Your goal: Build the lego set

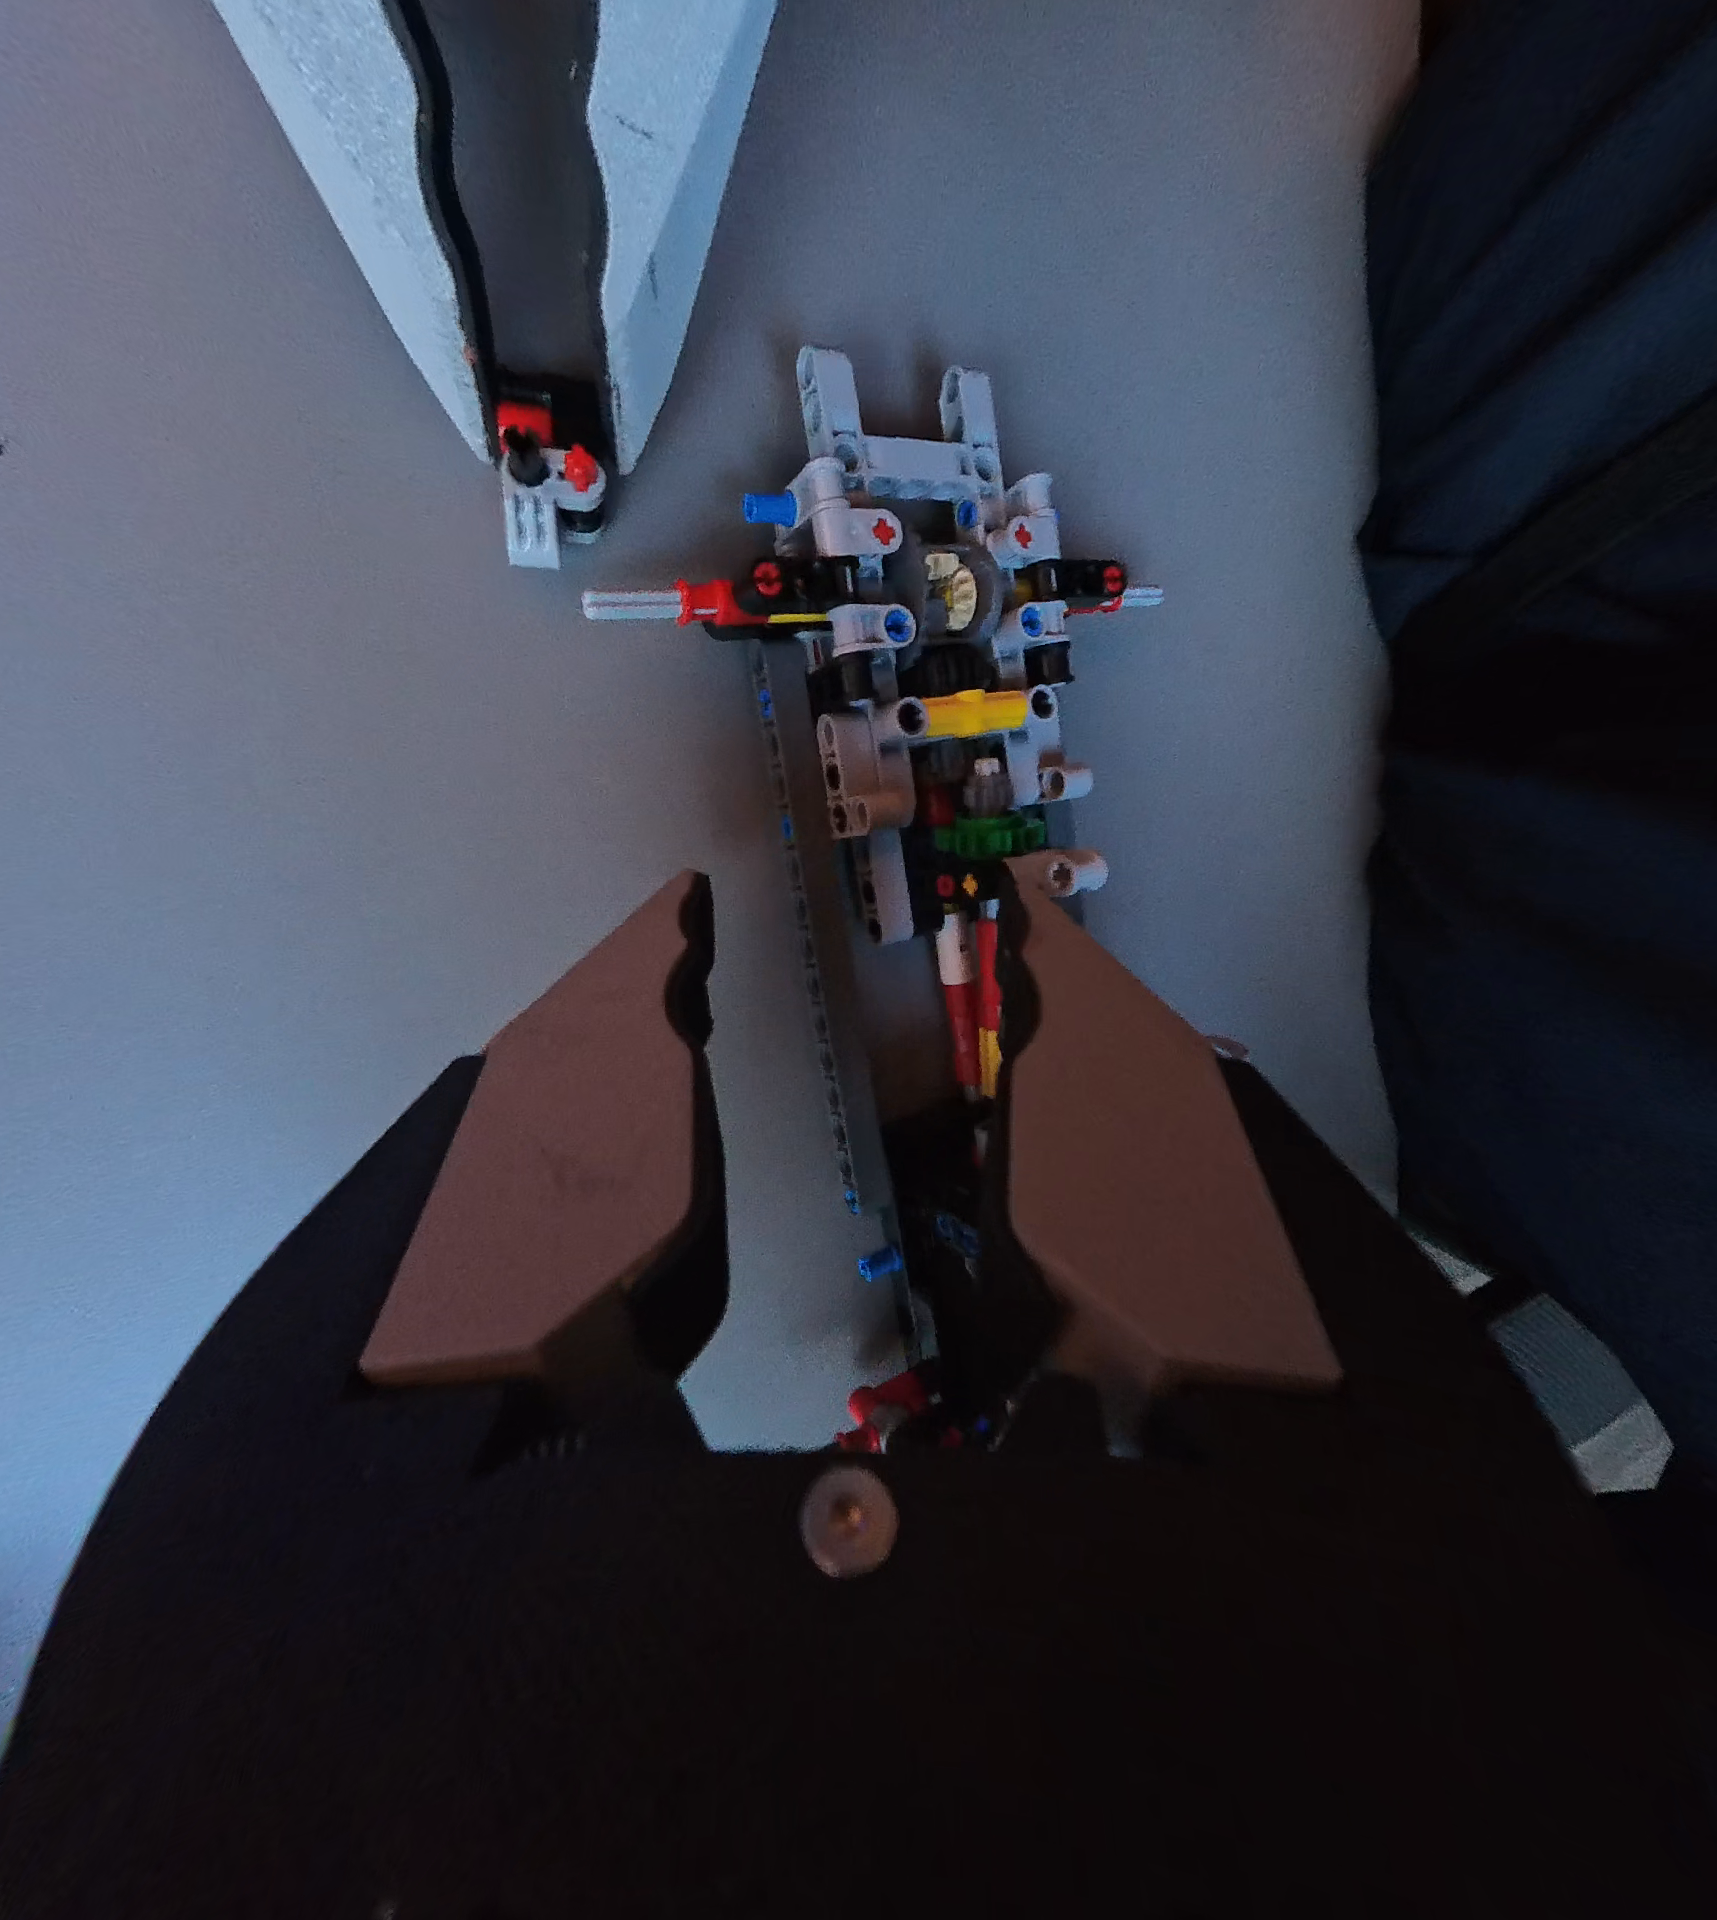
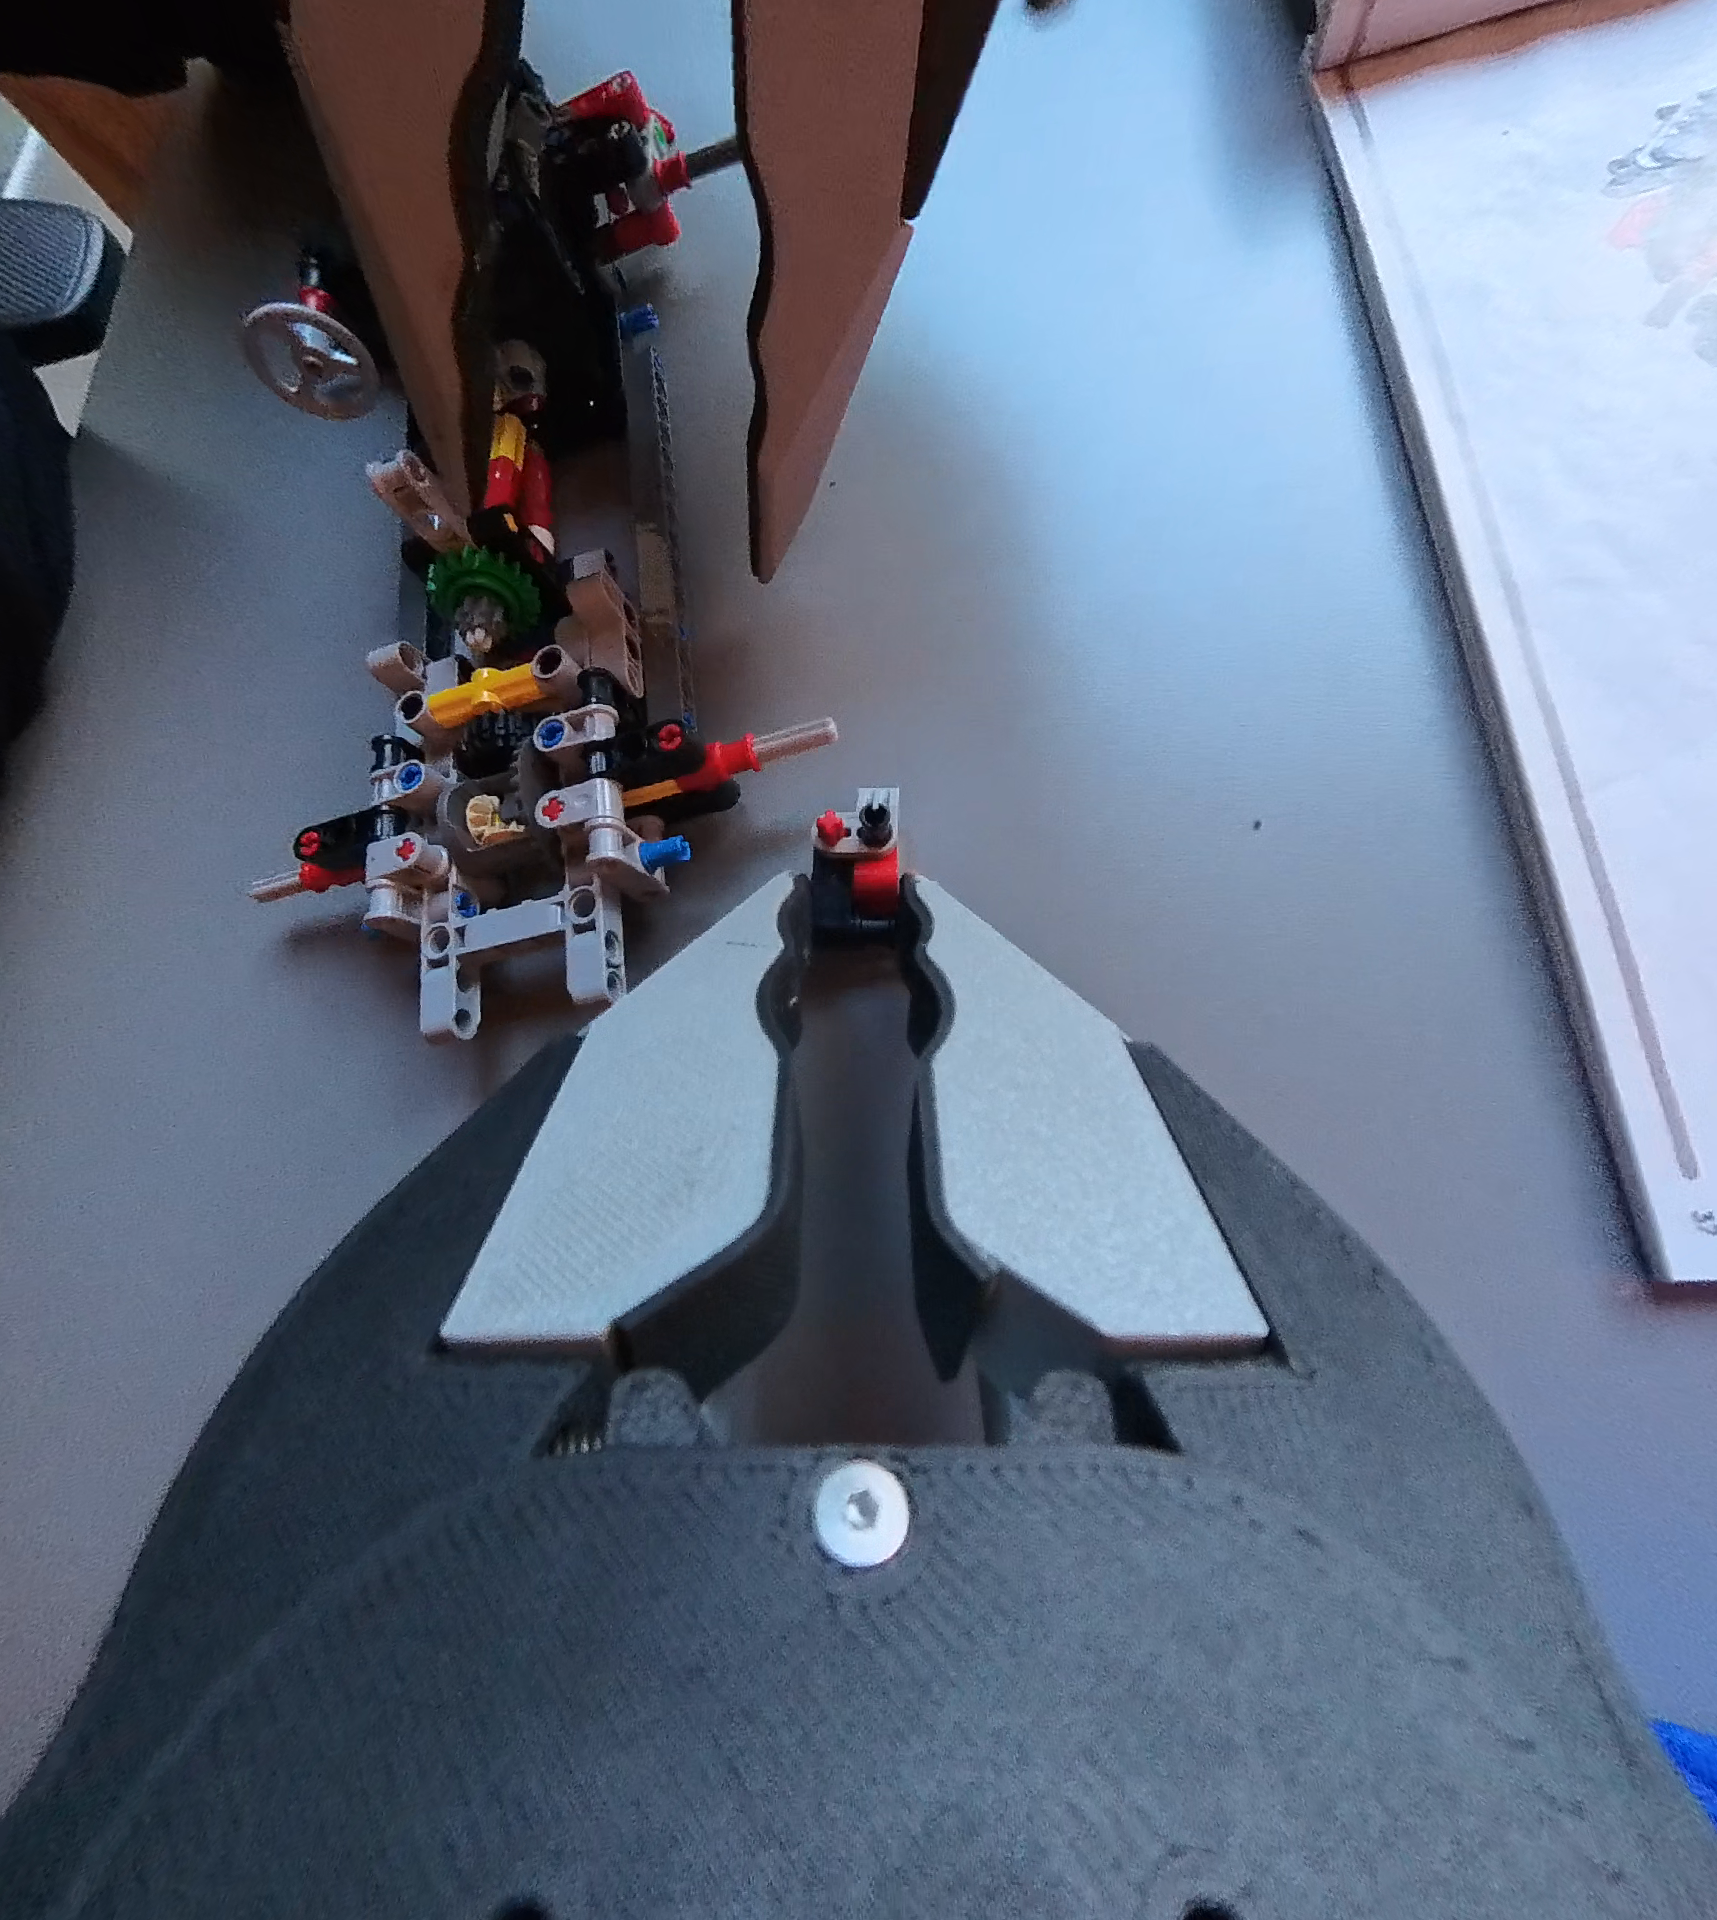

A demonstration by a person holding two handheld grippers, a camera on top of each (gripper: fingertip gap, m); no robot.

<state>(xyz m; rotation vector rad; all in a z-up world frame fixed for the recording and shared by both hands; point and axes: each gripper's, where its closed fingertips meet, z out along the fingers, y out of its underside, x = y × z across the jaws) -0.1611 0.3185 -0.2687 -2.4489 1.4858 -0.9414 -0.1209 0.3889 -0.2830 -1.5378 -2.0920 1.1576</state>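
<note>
While its two brown fingers stand well apart, the left gripper [image 1: 859, 894] straddles the rear half of a toy-brick chassis [image 1: 921, 665] that lies flat on the grey tabletop [image 1: 210, 779]. Its right finger [image 1: 1124, 1122] lies close against the red and yellow axles on the chassis's centre line, though contact cannot be judged; its left finger [image 1: 573, 1122] stands clear of the long dark grey beam on the chassis's side, with bare table between them. The pads therefore do not press on the model.

By contrast, the right gripper [image 2: 854, 899], with pale grey fingers and wavy black pads, is clamped on a small brick subassembly [image 2: 859, 862] of red, black and light grey parts. The pads pinch its black and red base, and a red pin and a black pin stand on the light grey plate beyond the fingertips. This piece hangs just beside the chassis's front end, near the grey axle that juts from the model's side, and apart from it.

On the chassis, a green gear [image 2: 475, 587], a yellow connector and blue pins are seen among light grey beams. A grey spoked wheel [image 2: 312, 358] lies beside the rear of the model. An open printed booklet [image 2: 1612, 675] rests on the table's far side, well apart from both grippers.
</note>
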